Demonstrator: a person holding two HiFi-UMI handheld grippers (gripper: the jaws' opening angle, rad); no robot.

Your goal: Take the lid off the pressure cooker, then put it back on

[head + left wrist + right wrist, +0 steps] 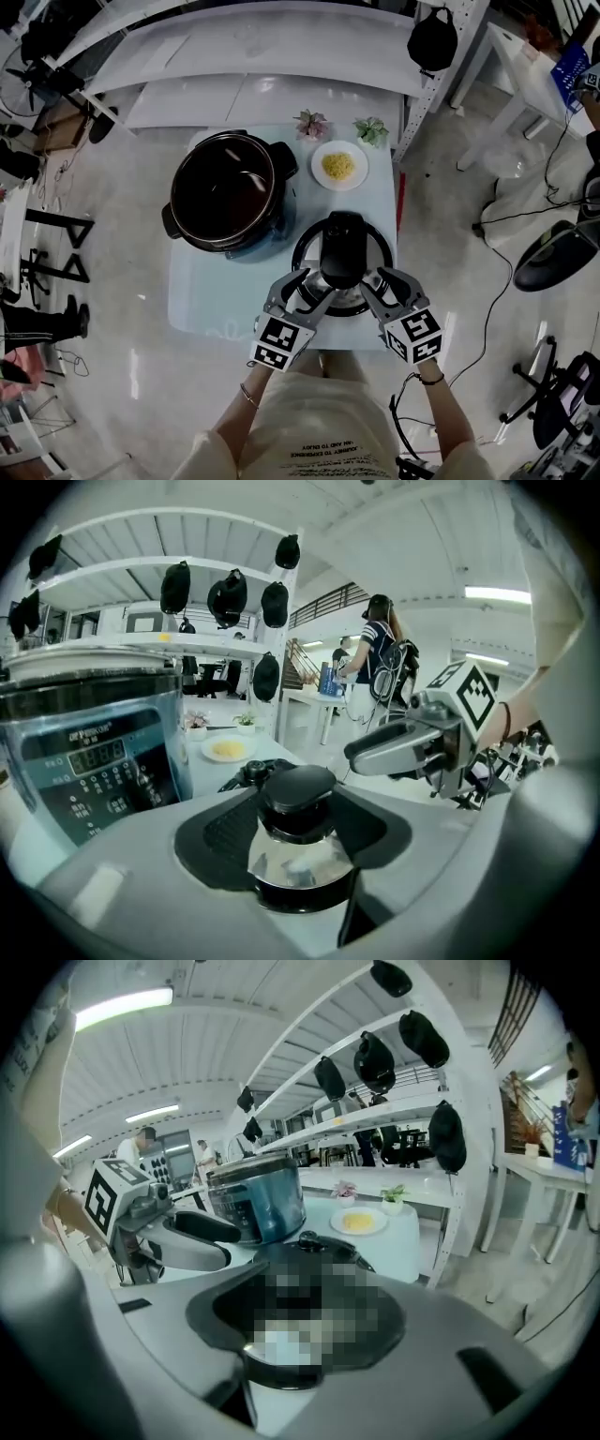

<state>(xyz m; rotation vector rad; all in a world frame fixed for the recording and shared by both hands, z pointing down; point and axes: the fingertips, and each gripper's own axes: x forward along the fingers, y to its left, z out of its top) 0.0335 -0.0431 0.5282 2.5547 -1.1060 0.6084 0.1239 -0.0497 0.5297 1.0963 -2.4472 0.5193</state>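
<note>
The pressure cooker pot (225, 192) stands without its lid on the left of the small table (202, 291), its dark inside showing. The lid (342, 248), chrome-rimmed with a black handle, is to the right of the pot near the table's front edge. My left gripper (302, 291) is at the lid's near left rim and my right gripper (384, 286) at its near right rim, both with fingers spread. In the left gripper view the lid's knob (298, 803) shows between the jaws with no pad seen pressing on it, and a finger (384, 750) of the right gripper reaches in from the right.
A white plate of yellow food (338, 166) and two small potted plants (311, 123) (371, 130) stand at the table's far edge. A white shelf rack with black caps (432, 39) rises behind. Office chairs (561, 253) and cables lie on the floor at the right.
</note>
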